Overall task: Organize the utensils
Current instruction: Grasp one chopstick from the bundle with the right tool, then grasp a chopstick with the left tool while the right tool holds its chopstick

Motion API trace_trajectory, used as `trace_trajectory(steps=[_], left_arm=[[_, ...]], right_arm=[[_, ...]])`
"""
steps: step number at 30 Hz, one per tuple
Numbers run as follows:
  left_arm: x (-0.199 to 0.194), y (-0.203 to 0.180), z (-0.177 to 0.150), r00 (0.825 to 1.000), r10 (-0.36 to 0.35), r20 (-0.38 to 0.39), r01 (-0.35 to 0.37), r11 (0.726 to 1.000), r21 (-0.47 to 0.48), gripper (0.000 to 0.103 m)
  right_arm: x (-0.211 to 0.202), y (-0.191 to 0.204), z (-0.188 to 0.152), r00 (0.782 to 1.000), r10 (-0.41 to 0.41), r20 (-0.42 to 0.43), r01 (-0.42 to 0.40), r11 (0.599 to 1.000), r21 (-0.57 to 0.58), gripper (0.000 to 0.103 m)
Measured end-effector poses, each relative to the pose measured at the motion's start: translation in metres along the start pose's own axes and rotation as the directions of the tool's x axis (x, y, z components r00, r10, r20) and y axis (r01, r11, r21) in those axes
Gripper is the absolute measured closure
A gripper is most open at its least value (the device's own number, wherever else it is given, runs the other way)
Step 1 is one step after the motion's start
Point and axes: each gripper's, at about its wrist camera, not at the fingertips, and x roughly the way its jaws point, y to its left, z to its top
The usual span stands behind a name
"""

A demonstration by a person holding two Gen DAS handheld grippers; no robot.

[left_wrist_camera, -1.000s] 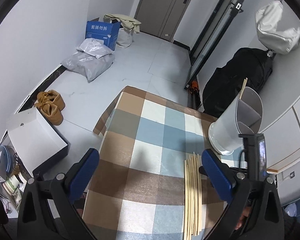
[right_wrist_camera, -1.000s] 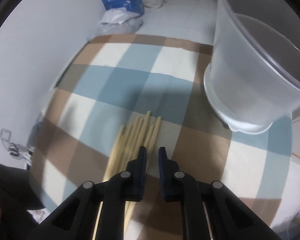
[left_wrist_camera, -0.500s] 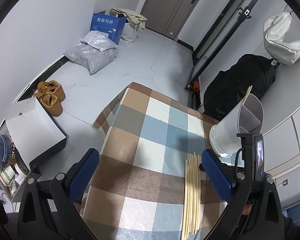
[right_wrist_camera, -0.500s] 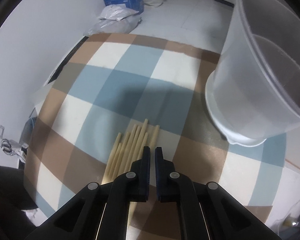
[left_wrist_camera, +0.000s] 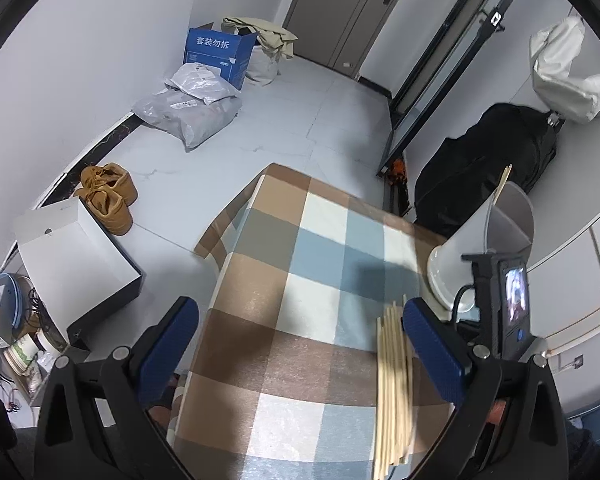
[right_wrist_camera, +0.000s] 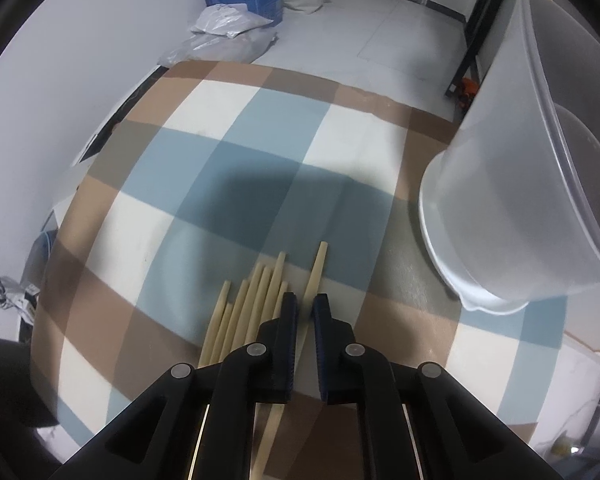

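Several pale wooden chopsticks [right_wrist_camera: 256,300] lie side by side on the checked tablecloth [right_wrist_camera: 228,160]. One chopstick [right_wrist_camera: 318,264] runs between the black fingers of my right gripper [right_wrist_camera: 306,305], set apart from the rest; the pads hold it while the jaws ease slightly apart. A white translucent utensil holder [right_wrist_camera: 500,216] stands just to the right. In the left wrist view the bundle of chopsticks [left_wrist_camera: 392,380] lies by the holder [left_wrist_camera: 488,248], which has one chopstick [left_wrist_camera: 502,184] standing in it. My left gripper [left_wrist_camera: 300,308] hovers open over the cloth, holding nothing.
The table's far edge [left_wrist_camera: 320,184] drops to a tiled floor. On the floor are an open white box [left_wrist_camera: 72,248], brown shoes [left_wrist_camera: 108,196], grey bags [left_wrist_camera: 188,112] and a blue carton [left_wrist_camera: 220,52]. A black bag [left_wrist_camera: 484,168] sits behind the holder.
My right gripper's fingers closed from a small gap onto one chopstick, which now sits apart from the bundle and reaches further forward. The left gripper's view barely shifted.
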Motion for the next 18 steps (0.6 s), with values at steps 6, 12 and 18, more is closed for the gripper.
trace_trajectory(steps=[6, 12, 18], left_arm=[[0.014, -0.005, -0.006, 0.998, 0.028, -0.060, -0.025, 0.999, 0.041, 0.003], [0.040, -0.025, -0.027, 0.979, 0.030, -0.202, -0.007, 0.994, 0.111, 0.004], [0.066, -0.048, -0.053, 0.945, 0.060, -0.323, -0.002, 0.984, 0.179, 0.004]], right_arm=[[-0.025, -0.027, -0.018, 0.987, 0.088, 0.134, -0.098, 0.993, 0.065, 0.098], [-0.077, -0.058, -0.047, 0.938, 0.166, 0.303, -0.212, 0.969, 0.126, 0.098], [-0.104, -0.089, -0.075, 0.869, 0.238, 0.433, -0.359, 0.906, 0.222, 0.098]])
